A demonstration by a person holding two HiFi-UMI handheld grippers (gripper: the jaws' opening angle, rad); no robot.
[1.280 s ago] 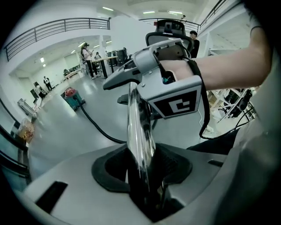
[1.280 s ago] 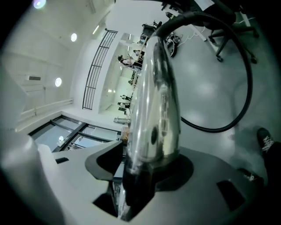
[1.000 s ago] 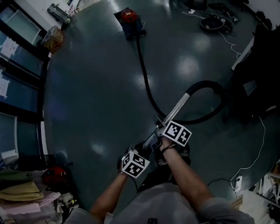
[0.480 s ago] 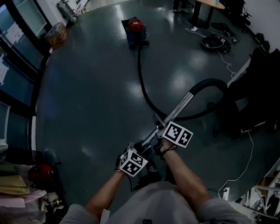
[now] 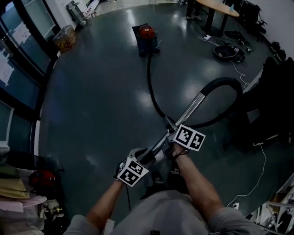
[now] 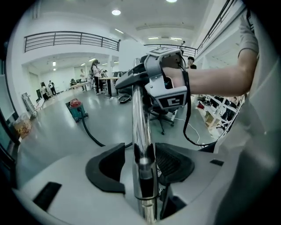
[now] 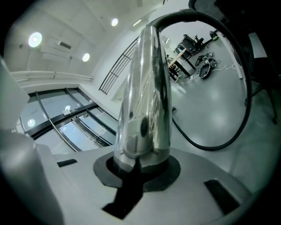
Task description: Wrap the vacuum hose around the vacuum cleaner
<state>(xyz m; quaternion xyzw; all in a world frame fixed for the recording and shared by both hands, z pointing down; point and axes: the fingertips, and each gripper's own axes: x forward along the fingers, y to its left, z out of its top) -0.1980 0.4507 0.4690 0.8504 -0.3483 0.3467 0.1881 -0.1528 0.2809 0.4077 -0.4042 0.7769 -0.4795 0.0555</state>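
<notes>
Moved: my left gripper [image 5: 144,155] now sits farther along the wand [image 5: 186,114] from the right gripper [image 5: 170,128], and its jaws have just been opening.
Left gripper: open, wand loose between pads [image 6: 173,162].
Vacuum cleaner [image 5: 147,39]: far across the floor [image 5: 101,92], hose [image 5: 154,98] trailing back.
Right gripper: clamped on wand.
Obstacles: dark bulk [image 5: 271,105] beside hose loop; white cable [image 5: 259,170].

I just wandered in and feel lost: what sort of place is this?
Probably a large open lab or workshop hall: a wide glossy floor, an upper gallery railing, a table and office chair.
</notes>
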